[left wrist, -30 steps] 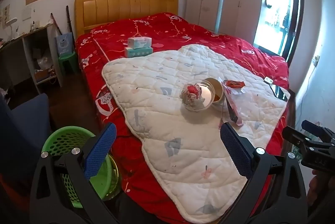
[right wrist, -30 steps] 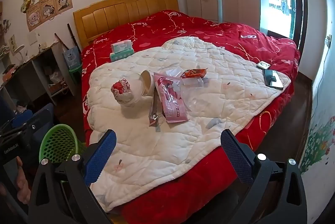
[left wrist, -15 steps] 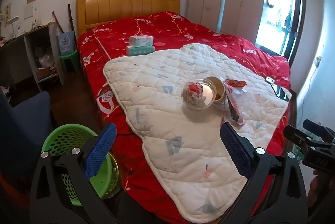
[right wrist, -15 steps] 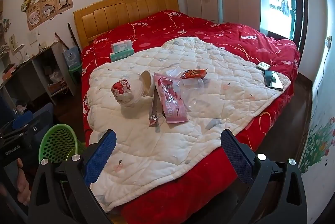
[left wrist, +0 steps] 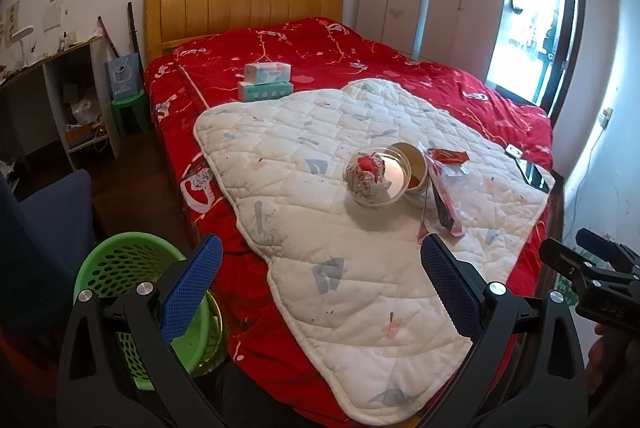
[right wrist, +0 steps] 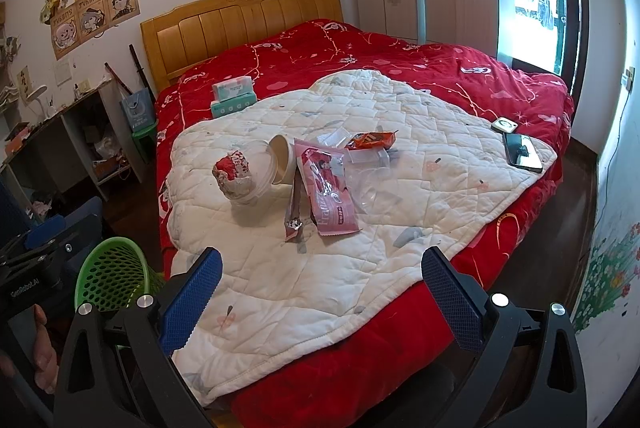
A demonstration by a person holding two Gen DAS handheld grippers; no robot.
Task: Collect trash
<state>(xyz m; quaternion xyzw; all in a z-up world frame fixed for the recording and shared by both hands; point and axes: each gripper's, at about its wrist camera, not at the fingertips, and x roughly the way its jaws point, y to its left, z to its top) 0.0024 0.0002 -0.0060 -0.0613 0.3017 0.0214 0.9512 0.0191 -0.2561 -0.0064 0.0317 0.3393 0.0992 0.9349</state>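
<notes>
1. Trash (right wrist: 320, 184) lies clustered mid-quilt (right wrist: 400, 228), ahead of both your grippers; the pink wrapper's (right wrist: 330, 200) long axis runs away from you.
2. Your left gripper (left wrist: 320, 284) and right gripper (right wrist: 320, 288) both gape, empty.
3. Green basket (left wrist: 120, 268) sits left of the quilt; neither gripper looks clearly nearer the trash.

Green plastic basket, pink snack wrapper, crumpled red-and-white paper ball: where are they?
Green plastic basket (right wrist: 108, 278): right wrist view, on its holed inner wall.
Pink snack wrapper (right wrist: 330, 196): right wrist view, on its flat middle.
Crumpled red-and-white paper ball (left wrist: 366, 174): left wrist view, on its front.
</notes>
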